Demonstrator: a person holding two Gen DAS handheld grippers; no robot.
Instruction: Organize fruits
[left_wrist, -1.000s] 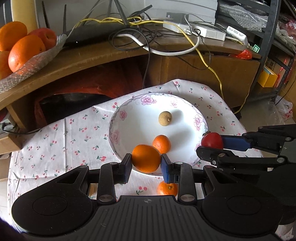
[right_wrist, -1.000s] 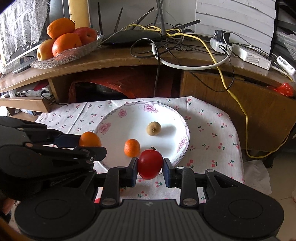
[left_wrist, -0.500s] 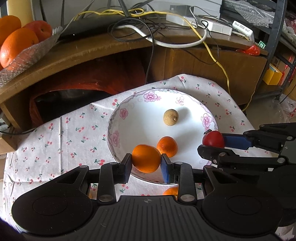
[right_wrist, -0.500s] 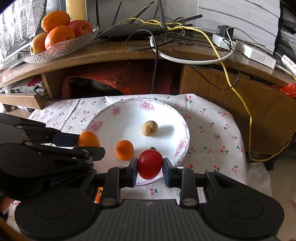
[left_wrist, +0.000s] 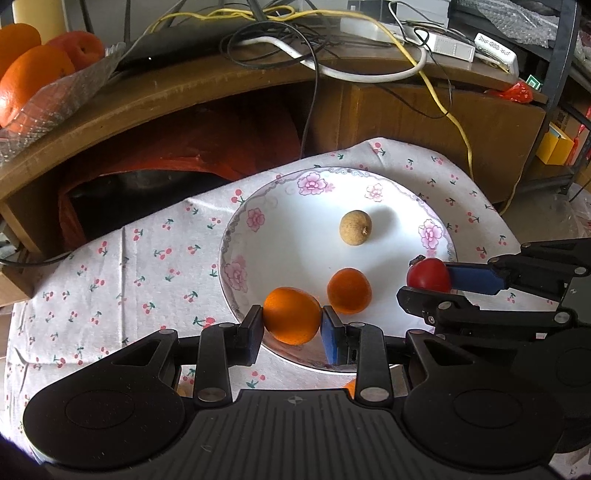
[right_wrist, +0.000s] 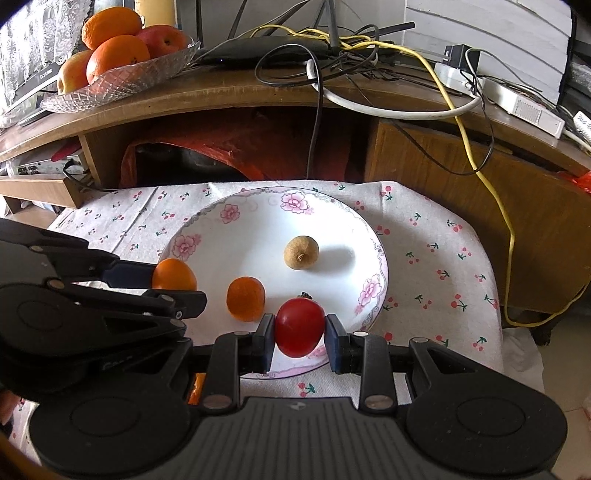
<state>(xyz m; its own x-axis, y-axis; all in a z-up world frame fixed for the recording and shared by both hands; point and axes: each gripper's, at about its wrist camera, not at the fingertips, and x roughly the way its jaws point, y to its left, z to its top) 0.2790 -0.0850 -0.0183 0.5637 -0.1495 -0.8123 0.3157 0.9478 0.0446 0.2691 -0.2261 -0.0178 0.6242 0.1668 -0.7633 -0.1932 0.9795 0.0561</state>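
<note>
Gripping orange and tomato above plate.

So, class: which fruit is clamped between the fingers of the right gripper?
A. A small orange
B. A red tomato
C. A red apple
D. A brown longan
B: the right gripper is shut on the red tomato, held over the plate's near rim.

White pink-flowered plate, cherry-print cloth.
</note>
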